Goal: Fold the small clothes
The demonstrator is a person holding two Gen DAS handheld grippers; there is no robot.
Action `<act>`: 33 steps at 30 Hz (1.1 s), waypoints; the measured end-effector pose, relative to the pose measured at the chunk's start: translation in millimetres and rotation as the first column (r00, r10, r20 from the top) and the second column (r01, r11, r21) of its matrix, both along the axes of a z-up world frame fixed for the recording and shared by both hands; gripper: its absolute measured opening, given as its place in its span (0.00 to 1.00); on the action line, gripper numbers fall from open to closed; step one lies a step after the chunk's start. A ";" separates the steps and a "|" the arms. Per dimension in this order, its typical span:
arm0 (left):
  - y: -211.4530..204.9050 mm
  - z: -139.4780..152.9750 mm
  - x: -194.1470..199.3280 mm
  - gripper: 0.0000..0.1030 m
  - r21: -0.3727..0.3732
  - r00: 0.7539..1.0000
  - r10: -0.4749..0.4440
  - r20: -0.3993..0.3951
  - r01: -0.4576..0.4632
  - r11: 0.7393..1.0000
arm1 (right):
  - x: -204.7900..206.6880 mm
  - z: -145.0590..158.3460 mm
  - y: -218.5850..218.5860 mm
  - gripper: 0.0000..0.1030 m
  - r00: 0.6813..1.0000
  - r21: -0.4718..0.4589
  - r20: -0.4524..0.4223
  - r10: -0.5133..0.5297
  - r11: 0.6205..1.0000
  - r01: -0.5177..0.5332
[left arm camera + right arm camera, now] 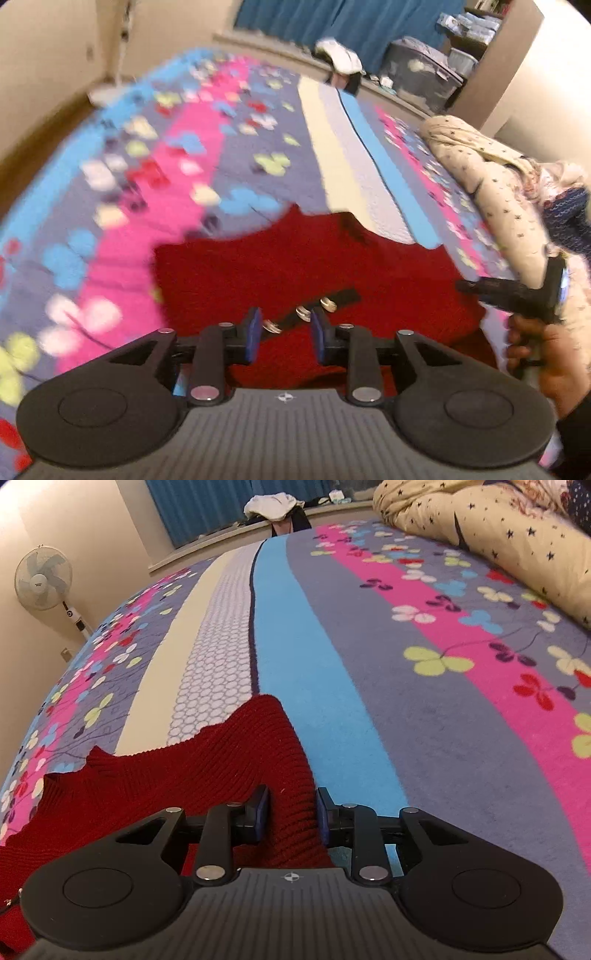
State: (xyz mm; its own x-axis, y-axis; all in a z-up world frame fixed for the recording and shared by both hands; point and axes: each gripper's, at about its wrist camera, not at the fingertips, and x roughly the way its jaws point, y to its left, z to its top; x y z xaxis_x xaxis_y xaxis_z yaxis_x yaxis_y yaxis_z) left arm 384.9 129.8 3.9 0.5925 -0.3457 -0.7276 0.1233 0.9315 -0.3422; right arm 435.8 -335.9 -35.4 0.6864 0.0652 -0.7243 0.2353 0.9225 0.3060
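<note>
Red ribbed knit garment [295,266] lies spread flat on the near part of a bed covered by a striped fleece blanket [177,155] printed with pink, blue and grey bands and clover shapes. A black strap with silver metal clasps [314,308] lies across the garment's middle, just beyond the left gripper [284,332], whose blue-padded jaws stand spread apart above the red cloth with nothing between them. From this blurred view, whether the pads touch the fabric cannot be told.

In the right wrist view, a sleeve-like part of the same garment [273,738] runs from near to far along the blanket's light blue stripe, and the right gripper [291,814] has its jaws parted, one on each side of that red strip; the fabric fills most of the gap, yet the pads do not clearly press it. The right gripper also shows at the right edge of the left wrist view, held in a bare hand [543,362].

On the far right sits a grey fabric storage box [421,74]; its contents cannot be made out. A cream duvet with dark stars [480,528] is bunched on the bed's far right, a white pedestal fan [44,576] stands at the left wall, and blue curtains [351,22] hang at the far side.
</note>
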 end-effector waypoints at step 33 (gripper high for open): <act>-36.8 -11.6 -27.8 0.22 0.268 0.994 -0.013 0.106 -0.016 0.963 | -49.7 26.3 -15.0 0.43 0.994 -0.057 0.101 -0.050 0.997 0.056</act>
State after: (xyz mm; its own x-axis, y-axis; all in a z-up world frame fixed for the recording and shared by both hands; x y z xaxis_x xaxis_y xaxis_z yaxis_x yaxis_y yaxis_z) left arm 357.1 92.9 -7.8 0.6711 -0.1453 -0.7270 0.1438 0.9875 -0.0645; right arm 386.1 -350.9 -9.1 0.7563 -0.0146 -0.6541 0.2556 0.9269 0.2748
